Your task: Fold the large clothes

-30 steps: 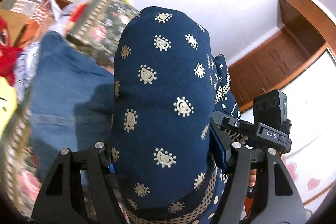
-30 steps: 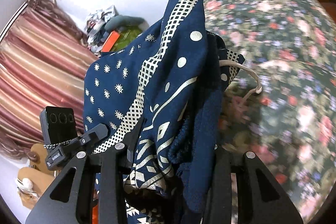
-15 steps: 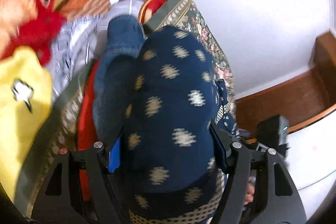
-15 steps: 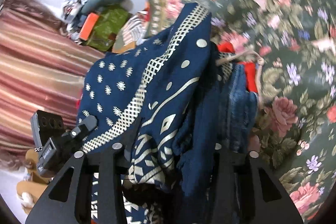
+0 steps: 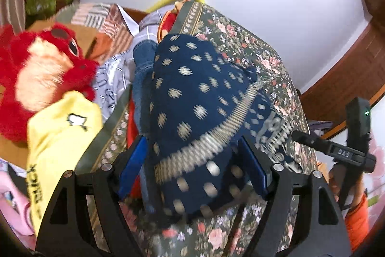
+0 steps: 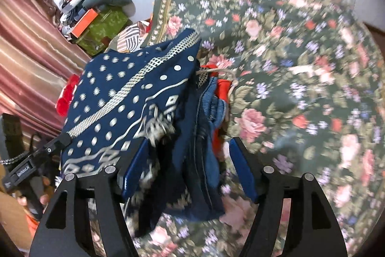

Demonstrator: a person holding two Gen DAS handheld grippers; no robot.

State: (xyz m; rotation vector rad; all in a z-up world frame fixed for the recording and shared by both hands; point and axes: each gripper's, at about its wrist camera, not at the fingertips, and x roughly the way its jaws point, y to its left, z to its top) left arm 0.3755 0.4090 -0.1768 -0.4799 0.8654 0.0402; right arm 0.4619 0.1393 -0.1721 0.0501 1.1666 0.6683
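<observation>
A bed covered by a dark floral bedspread fills most of the right wrist view and the centre and right of the left wrist view; on it, in the middle of both frames, a folded navy printed garment is seen lying on top of a stack of folded denim jeans and something red. The step in hand is judged to be the release of the folded garment onto the stack. The left gripper is seen at the lower centre, its jaws having just been opening, the cloth between the blue pads but seemingly slack; the right gripper likewise has just been opening, the right pad clear of the cloth. To do this well, both grippers should be opened fully and drawn straight back, so the fold is not dragged; a red plush toy and yellow cloth at the left should be avoided.
</observation>
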